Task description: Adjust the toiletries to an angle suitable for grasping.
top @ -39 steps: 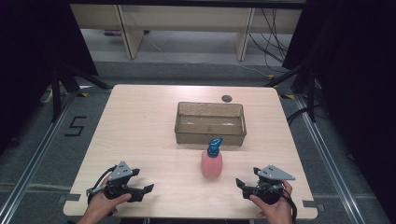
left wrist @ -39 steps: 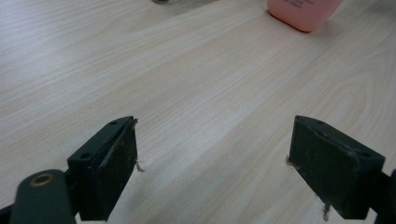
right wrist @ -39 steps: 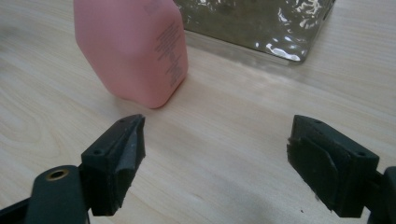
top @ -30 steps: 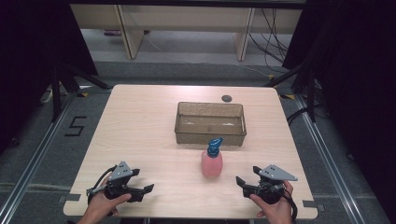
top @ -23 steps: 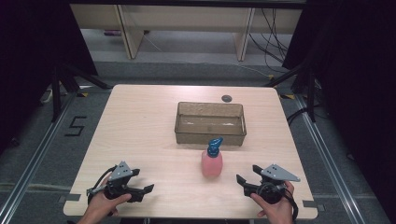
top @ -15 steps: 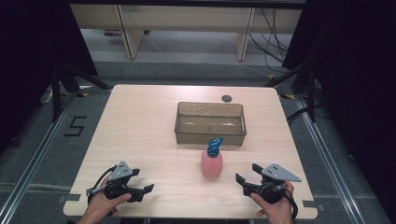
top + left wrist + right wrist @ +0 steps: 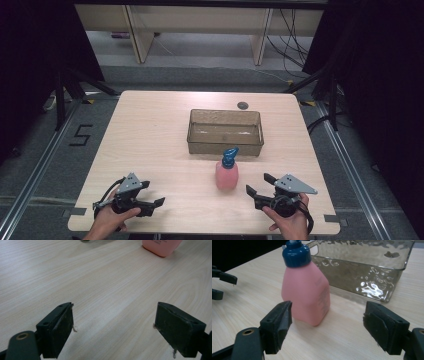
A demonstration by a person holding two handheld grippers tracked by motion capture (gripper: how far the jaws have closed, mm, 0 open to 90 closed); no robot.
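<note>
A pink bottle with a blue pump cap (image 7: pixel 227 171) stands upright on the wooden table (image 7: pixel 150 130), just in front of a clear, smoky plastic bin (image 7: pixel 225 131). My right gripper (image 7: pixel 258 186) rests near the front edge, to the right of the bottle, open and holding nothing. In the right gripper view the bottle (image 7: pixel 305 292) stands a short way beyond the jaws, left of centre, with the bin (image 7: pixel 367 267) behind it. My left gripper (image 7: pixel 152 196) lies at the front left, open and holding nothing. The bottle's base (image 7: pixel 161 246) shows far off in the left gripper view.
A small dark round disc (image 7: pixel 243 105) lies on the table behind the bin. The bin looks empty. The table's front edge runs just behind both hands. Dark curtains and metal stands flank the table on a grey floor.
The right gripper has crept slightly toward the bottle. The left gripper, bottle and bin have not moved.
</note>
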